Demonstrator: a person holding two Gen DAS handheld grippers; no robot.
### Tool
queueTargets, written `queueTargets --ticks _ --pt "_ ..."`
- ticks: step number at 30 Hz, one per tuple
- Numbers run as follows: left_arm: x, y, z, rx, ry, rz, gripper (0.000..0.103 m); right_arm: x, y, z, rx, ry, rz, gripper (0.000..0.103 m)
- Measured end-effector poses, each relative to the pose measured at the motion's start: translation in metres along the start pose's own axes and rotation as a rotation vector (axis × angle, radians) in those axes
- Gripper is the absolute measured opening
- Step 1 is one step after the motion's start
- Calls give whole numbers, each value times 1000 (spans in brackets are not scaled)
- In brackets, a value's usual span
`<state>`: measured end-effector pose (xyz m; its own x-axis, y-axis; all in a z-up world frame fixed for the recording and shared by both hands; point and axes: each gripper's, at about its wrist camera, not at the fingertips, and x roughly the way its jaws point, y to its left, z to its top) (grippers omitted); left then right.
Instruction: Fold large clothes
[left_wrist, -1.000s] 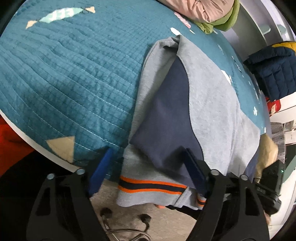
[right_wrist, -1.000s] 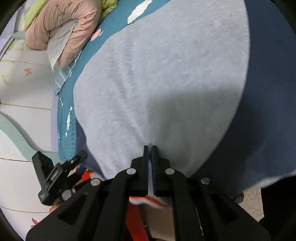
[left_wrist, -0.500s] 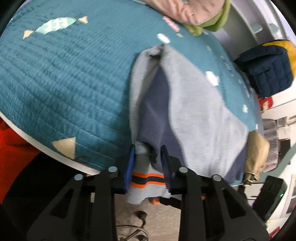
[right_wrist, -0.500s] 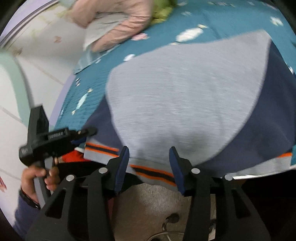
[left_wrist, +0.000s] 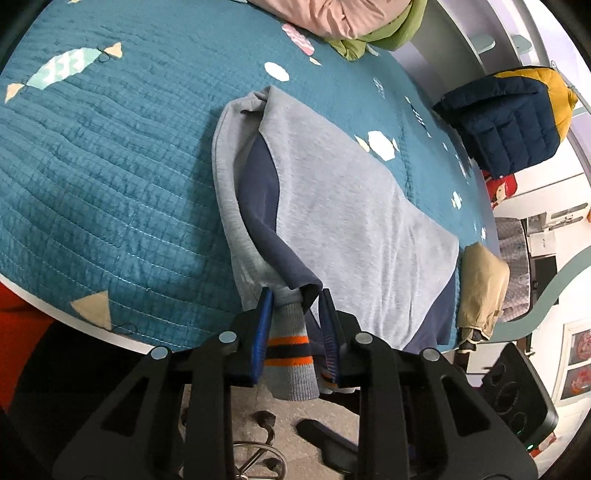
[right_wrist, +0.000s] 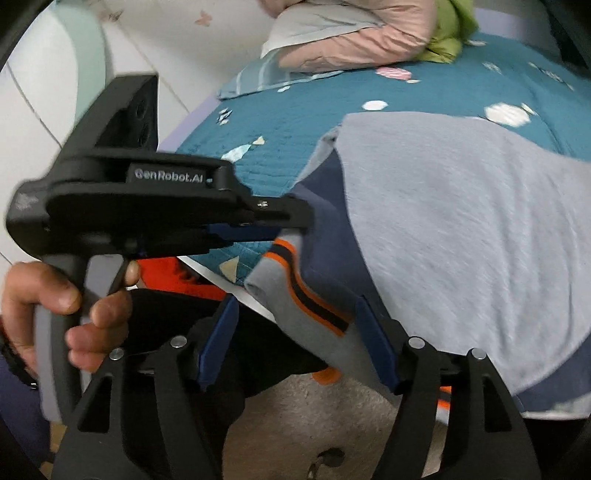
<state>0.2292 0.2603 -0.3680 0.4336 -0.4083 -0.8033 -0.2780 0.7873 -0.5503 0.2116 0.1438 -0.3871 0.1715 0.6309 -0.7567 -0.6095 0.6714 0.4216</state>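
left gripper (left_wrist: 295, 328) clamps the fleecy grey-navy sweatshirt (left_wrist: 354, 229) by its ribbed striped hem; right gripper (right_wrist: 295, 343) opening around it, over the quilted teal bedspread (left_wrist: 110, 166).

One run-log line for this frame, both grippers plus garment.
left gripper: shut on striped hem | right gripper: jaws opening, hem between them | sweatshirt: on teal quilt

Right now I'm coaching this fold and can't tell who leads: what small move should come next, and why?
Probably bring the right gripper forward and close it on the striped hem. Its jaws are opening, and the hem passes between them ungripped. The left gripper is already shut on the sweatshirt hem at the bed edge, so a second grip would let both lift together.
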Motion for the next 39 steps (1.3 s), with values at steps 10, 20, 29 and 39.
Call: queueTargets --ticks 10,20,29,39 --pt "2 7 9 38 39 -22 24 47 19 13 -180 -14 -118 48" --pt "-36 -3 16 28 -55 -177 77 20 -12 28 24 -81 -75 12" --pt "-50 -59 10 136 -182 -150 89 -102 -92 26 358 -302 16 12" --pt "70 -118 -30 235 -11 74 89 -182 -195 -60 703 -375 -114 13"
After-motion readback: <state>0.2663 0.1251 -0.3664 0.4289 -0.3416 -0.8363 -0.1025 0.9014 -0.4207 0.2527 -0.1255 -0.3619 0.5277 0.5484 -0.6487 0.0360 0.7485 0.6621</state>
